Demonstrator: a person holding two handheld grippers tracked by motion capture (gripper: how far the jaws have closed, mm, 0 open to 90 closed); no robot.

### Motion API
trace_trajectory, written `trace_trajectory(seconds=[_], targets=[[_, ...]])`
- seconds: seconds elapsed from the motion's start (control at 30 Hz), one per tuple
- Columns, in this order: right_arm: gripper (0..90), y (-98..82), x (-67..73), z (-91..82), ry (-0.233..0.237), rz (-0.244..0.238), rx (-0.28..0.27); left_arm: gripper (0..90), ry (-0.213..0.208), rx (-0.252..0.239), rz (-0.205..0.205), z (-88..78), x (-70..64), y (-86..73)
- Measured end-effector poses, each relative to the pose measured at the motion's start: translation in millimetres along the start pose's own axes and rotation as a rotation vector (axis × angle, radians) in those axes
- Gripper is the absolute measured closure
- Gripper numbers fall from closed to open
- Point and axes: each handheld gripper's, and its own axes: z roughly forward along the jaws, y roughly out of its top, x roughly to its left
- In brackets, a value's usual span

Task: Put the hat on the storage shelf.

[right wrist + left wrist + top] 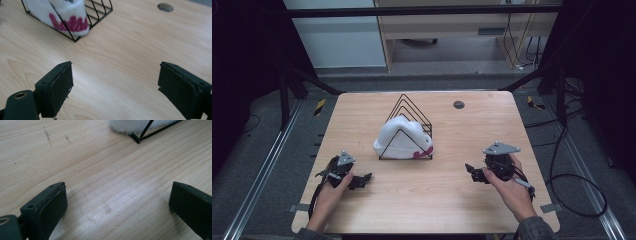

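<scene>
On the table (pixel 422 200), left tongs (pixel 362 179) and right tongs (pixel 473 172) low, wide open, empty.

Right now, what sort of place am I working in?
Probably a lab data-collection rig, not a home: a bare wooden table inside a dark metal frame, loose cables on grey floor, a handheld gripper in use.

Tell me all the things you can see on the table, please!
table: one, light wood, centre.
wire rack: one, black, triangle-shaped, middle of table.
fluffy hat: one, white with pink lettering, tucked in the rack.
round cap: one, dark grey, far side of table, right of rack.
left gripper: one, black, jaws apart, near left, holding nothing.
right gripper: one, black, jaws apart, near right, holding nothing.
hands: two, one on each gripper.
</scene>
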Motion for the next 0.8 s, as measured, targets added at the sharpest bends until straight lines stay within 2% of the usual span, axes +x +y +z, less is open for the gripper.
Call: trace_trajectory(seconds=[0.23,0.5,0.6,0.7,0.73,0.77,0.8], targets=[[13.3,-24.9,0.7,16.7,0.008,0.025,0.046,0.8,-0.001,0.000,0.002,-0.1,-0.1,-0.1],[13.4,-40.2,1.3,37.1,0.009,0.054,0.081,0.8,-0.002,0.001,0.003,-0.3,-0.1,-0.3],[13.4,-42.6,0.1,44.7,-0.005,0.061,0.078,0.7,-0.002,0.000,0.003,-0.3,-0.2,-0.4],[13.9,-43.4,-1.8,50.8,-0.045,0.046,0.069,0.7,-0.002,0.000,0.004,-0.4,-0.3,-0.5],[13.9,-43.4,-1.8,50.8,-0.045,0.046,0.069,0.6,-0.002,0.000,0.004,-0.4,-0.3,-0.5],[14.1,-43.4,-3.7,53.3,-0.078,0.059,0.055,0.6,-0.003,0.000,0.004,-0.3,-0.3,-0.5],[14.2,-43.6,-5.4,54.5,-0.086,0.070,0.051,0.6,-0.003,0.000,0.004,-0.3,-0.3,-0.5]])
